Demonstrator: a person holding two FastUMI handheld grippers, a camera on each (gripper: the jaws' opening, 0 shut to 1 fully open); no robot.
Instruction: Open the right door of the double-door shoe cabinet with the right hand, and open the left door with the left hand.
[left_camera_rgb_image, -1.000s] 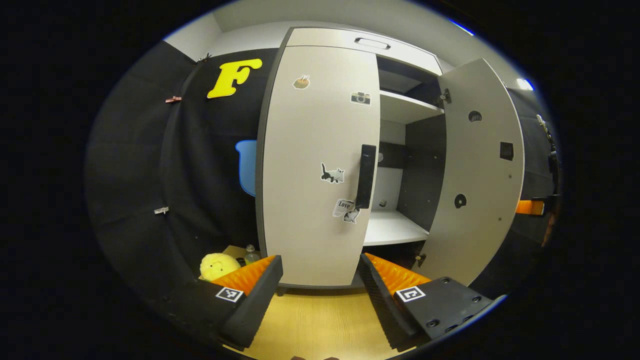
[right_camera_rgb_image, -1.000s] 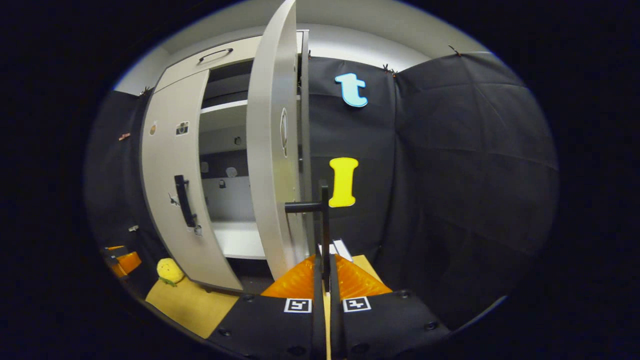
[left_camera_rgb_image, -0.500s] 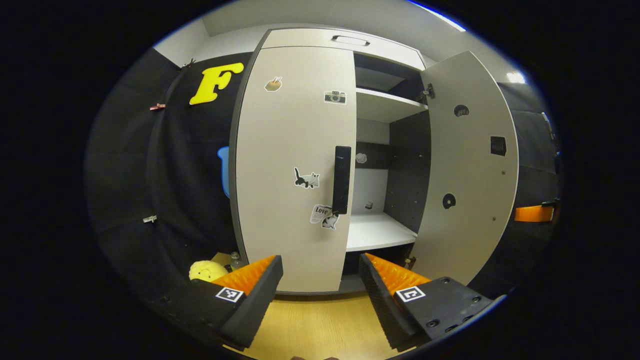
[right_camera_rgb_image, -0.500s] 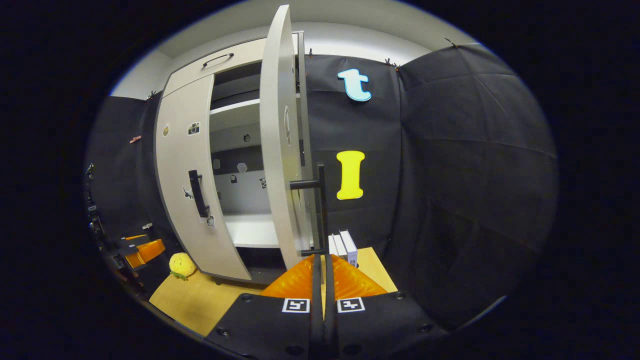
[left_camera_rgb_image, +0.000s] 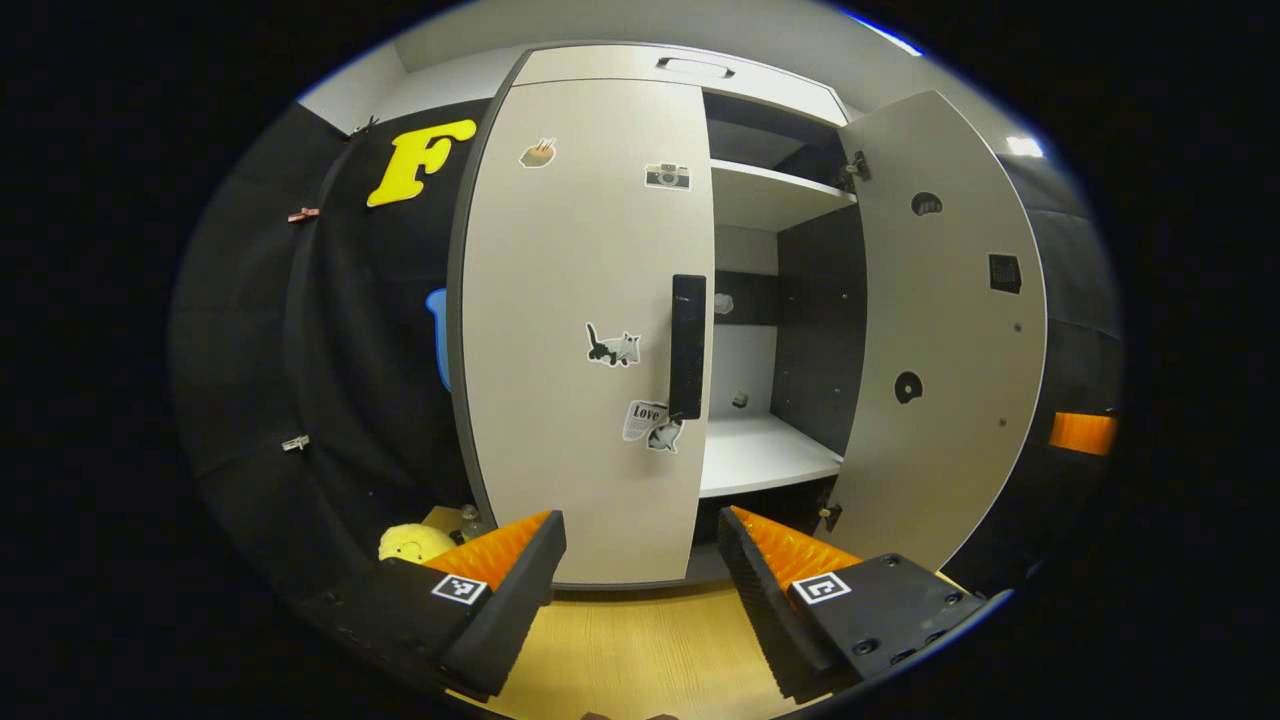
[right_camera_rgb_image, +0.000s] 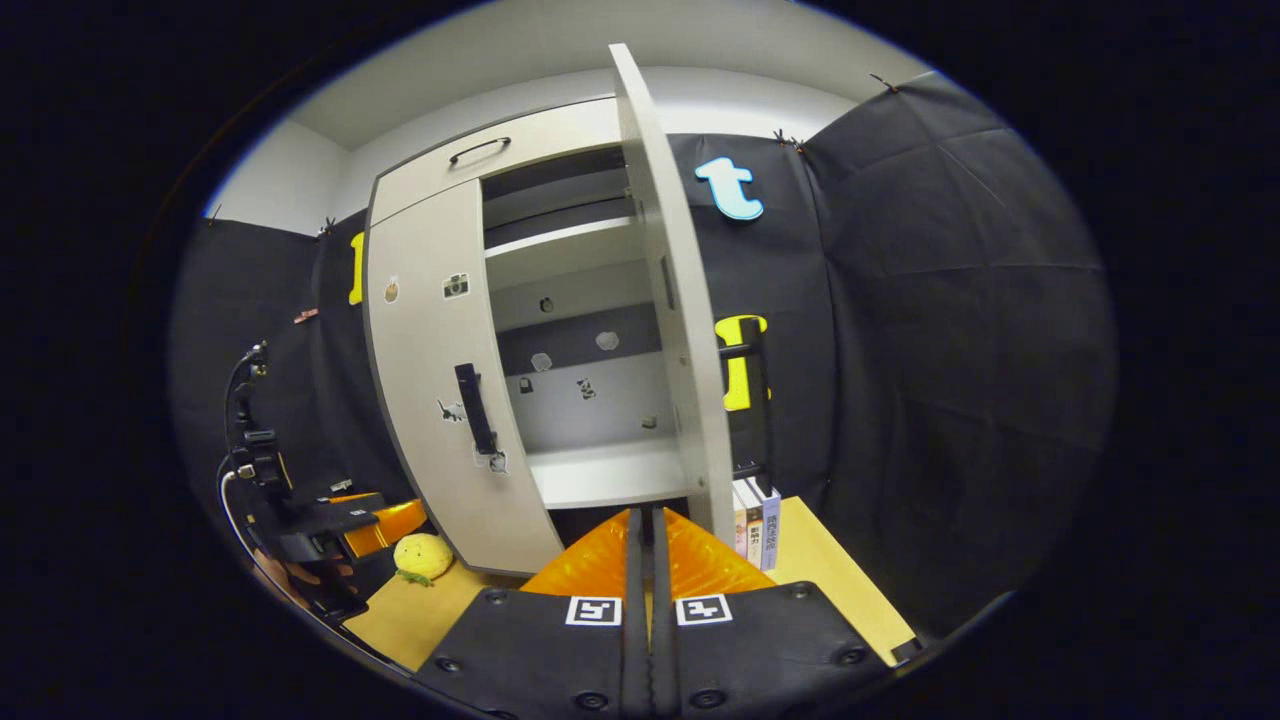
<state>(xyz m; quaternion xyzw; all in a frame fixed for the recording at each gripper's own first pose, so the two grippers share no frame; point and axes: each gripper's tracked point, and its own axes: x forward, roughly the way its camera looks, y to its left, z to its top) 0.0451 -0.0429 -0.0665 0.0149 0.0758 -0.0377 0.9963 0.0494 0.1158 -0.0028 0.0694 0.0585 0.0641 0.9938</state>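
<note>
Left gripper view is showing your left gripper (left_camera_rgb_image: 640, 545) facing the closed left door (left_camera_rgb_image: 585, 330) with fingers apart, right door (left_camera_rgb_image: 945, 320) already open, so you are needing its handle (left_camera_rgb_image: 687, 345); right gripper (right_camera_rgb_image: 648, 530) is pressed together, holding nothing.

Right gripper (right_camera_rgb_image: 648, 540), jaws together, is now off the right door's handle (right_camera_rgb_image: 757, 400), which sits at 1 o'clock; 1.0 s ago it clamped the bar. Left door's handle (left_camera_rgb_image: 687, 346) drifts toward 12 o'clock between left gripper (left_camera_rgb_image: 640, 535) fingers.

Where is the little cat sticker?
In the left gripper view, the cat sticker is on the closed left door, just left of its black handle and above another small sticker.
</note>
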